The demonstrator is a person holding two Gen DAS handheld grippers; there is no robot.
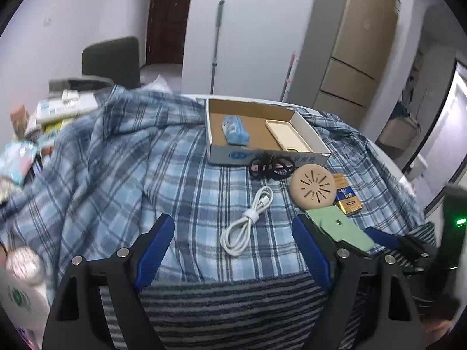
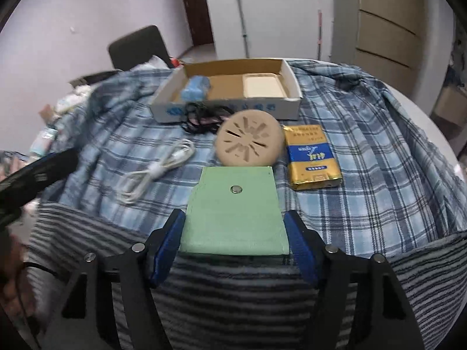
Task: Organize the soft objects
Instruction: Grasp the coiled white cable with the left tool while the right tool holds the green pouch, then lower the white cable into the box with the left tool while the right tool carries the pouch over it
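Note:
A flat green pouch with a metal snap sits between the blue pads of my right gripper, which is shut on its two side edges. In the left wrist view the same pouch shows beside the right gripper. My left gripper is open above a coiled white cable, with nothing between its fingers. An open cardboard box at the back holds a blue soft bundle and a cream phone case.
A plaid blue cloth covers the table, over a striped blanket at the front. Black hair bands, a tan round slotted disc and a gold-blue packet lie before the box. Clutter stands left; a chair behind.

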